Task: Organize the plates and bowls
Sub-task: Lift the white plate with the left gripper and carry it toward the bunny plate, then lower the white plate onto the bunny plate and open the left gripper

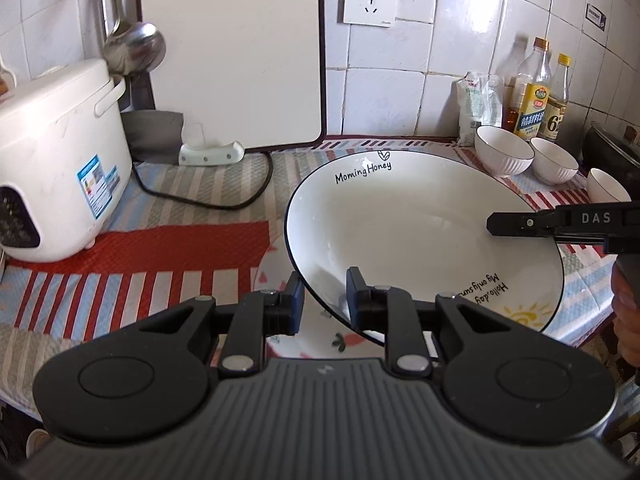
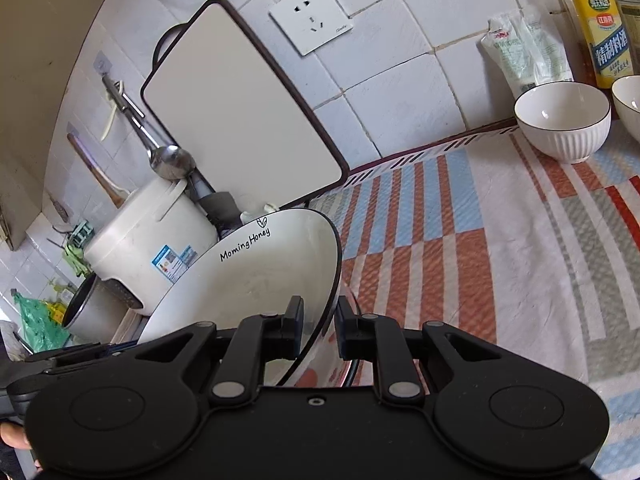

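Observation:
A large white plate (image 1: 404,216) with a black rim and "Morning Honey" lettering is held tilted above the striped cloth. My left gripper (image 1: 326,292) is shut on its near rim, one pad inside and one outside. My right gripper (image 1: 516,224) reaches in from the right and clamps the opposite rim. The right wrist view shows the same plate (image 2: 260,276), with my right gripper (image 2: 320,316) shut on its edge. Under it lies a patterned plate (image 1: 276,264) with red marks. Three small white ribbed bowls (image 1: 504,150) (image 1: 554,160) (image 1: 606,192) stand at the back right, the first also as the bowl (image 2: 562,120).
A white rice cooker (image 1: 56,160) stands at the left. A cutting board (image 1: 232,52) leans on the tiled wall, a cleaver (image 1: 208,154) and a black cord (image 1: 208,200) in front of it. Sauce bottles (image 1: 532,92) and a bag (image 1: 476,108) fill the back right corner.

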### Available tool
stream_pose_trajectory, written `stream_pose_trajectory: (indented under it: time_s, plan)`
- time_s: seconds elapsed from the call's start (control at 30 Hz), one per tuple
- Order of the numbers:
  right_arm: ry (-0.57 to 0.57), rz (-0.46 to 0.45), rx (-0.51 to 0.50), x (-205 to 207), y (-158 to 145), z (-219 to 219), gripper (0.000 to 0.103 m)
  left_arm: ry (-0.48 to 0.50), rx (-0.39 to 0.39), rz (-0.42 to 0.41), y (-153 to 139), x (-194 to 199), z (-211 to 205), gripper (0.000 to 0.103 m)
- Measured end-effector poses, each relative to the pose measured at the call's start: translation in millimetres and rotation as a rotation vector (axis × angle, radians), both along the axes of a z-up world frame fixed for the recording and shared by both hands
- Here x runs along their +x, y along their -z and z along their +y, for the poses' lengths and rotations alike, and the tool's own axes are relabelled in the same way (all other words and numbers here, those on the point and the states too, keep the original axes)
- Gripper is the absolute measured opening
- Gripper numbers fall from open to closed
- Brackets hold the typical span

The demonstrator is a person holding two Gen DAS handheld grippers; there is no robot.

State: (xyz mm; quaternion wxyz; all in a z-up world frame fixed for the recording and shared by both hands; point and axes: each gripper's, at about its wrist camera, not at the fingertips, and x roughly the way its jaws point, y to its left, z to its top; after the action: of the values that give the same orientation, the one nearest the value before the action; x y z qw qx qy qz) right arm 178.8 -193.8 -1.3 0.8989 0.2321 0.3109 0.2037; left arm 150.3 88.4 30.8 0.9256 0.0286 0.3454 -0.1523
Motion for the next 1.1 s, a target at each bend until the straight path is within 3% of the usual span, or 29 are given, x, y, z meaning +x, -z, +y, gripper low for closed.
stream_pose_trajectory:
  time_s: [0.37, 0.63, 0.83, 1.1]
  plan:
    - [0.010, 0.030, 0.014, -4.3, 20.5, 10.4, 0.021, -0.036, -0.038, 0.058, 28.8, 3.0, 13.1, 0.020]
    - [0.008, 0.058, 0.018, 2.0, 31.6, 16.6, 0.021, -0.049, -0.021, 0.057, 45.3, 11.3, 14.7, 0.020]
    - [0.025, 0.039, -0.021, 4.2, 29.2, 21.9, 0.021, -0.062, -0.052, 0.055, 52.3, 16.1, 17.3, 0.020]
    - [0.041, -0.019, -0.179, -3.6, 27.7, 33.8, 0.021, -0.053, -0.070, 0.051, 59.2, 13.7, 14.2, 0.020]
